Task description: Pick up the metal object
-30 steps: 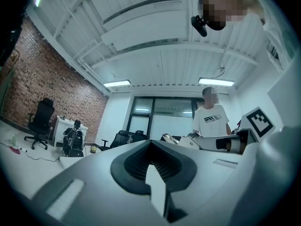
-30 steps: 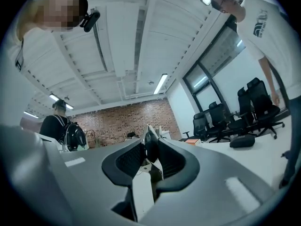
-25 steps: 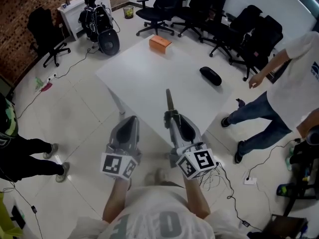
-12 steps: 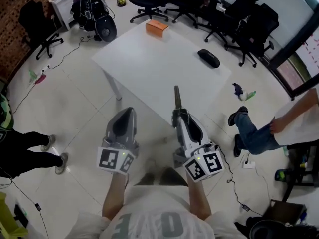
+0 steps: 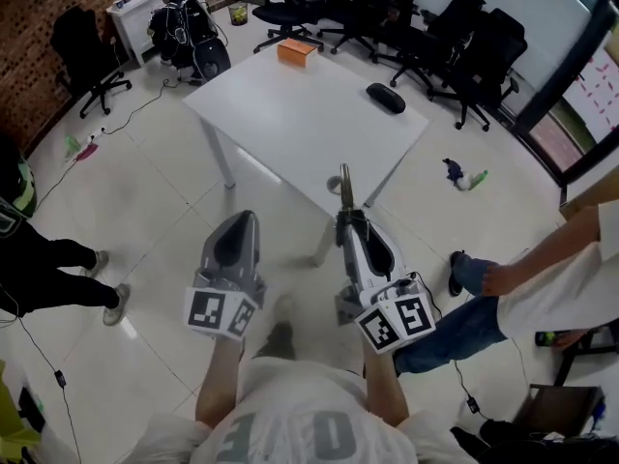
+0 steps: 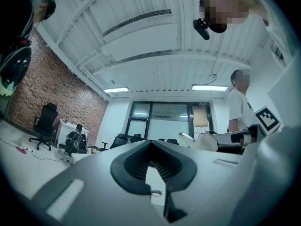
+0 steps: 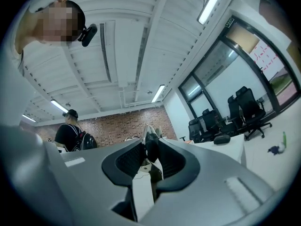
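A long, thin metal object point(image 5: 344, 187) sticks forward out of my right gripper point(image 5: 344, 217), which is shut on its near end. In the right gripper view the metal object point(image 7: 151, 147) stands upright between the dark pads of the right gripper point(image 7: 148, 150). My left gripper point(image 5: 242, 220) hangs beside it at the left, level with it, shut with nothing in it. The left gripper view shows the left gripper point(image 6: 150, 143) with its pads together and no thing between them. Both grippers hover over the floor, short of the white table point(image 5: 290, 124).
On the table lie an orange box point(image 5: 297, 51) at the far end and a black oblong case point(image 5: 385, 97) at the right. Black office chairs point(image 5: 455, 37) ring its far side. A person point(image 5: 542, 278) stands close at my right, another person point(image 5: 29, 269) at the left edge.
The table now lies farther ahead, and both grippers are over the floor instead of the table's edge. The person at the right has come nearer. The right gripper's hold on the metal object is unchanged.
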A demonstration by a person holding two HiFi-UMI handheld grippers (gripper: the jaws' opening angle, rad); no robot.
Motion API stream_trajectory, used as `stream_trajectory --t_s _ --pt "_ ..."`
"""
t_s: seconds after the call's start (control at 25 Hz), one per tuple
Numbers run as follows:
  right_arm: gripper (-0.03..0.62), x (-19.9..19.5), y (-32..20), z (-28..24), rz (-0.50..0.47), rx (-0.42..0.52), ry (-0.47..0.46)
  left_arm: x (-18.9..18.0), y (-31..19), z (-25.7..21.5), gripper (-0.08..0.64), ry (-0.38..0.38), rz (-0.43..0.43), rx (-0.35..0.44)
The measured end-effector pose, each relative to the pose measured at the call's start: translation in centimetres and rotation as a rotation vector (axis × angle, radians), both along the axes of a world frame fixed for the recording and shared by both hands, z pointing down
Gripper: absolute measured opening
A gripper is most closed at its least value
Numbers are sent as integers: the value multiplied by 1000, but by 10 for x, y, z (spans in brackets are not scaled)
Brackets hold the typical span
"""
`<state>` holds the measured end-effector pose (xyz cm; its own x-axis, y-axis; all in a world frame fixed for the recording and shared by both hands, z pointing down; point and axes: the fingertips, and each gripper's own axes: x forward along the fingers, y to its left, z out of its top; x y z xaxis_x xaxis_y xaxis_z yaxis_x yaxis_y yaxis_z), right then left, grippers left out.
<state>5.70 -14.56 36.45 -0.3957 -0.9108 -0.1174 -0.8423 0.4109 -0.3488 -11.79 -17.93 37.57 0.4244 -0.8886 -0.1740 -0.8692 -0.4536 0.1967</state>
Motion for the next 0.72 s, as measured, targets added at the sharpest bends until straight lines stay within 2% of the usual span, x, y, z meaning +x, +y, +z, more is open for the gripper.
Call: stream_trajectory --t_s 0.12,0.4,0.56,0.72 --pt "98 26 61 10 1 -4 -11 23 63 4 2 0 -4 10" --pt "98 49 192 3 -38 31 9 46 207 -5 1 16 -48 42" --pt "98 54 240 -6 -56 13 19 52 259 -27 2 18 -74 41" --pt "98 54 269 -7 -30 4 -9 49 284 -32 2 20 -67 31"
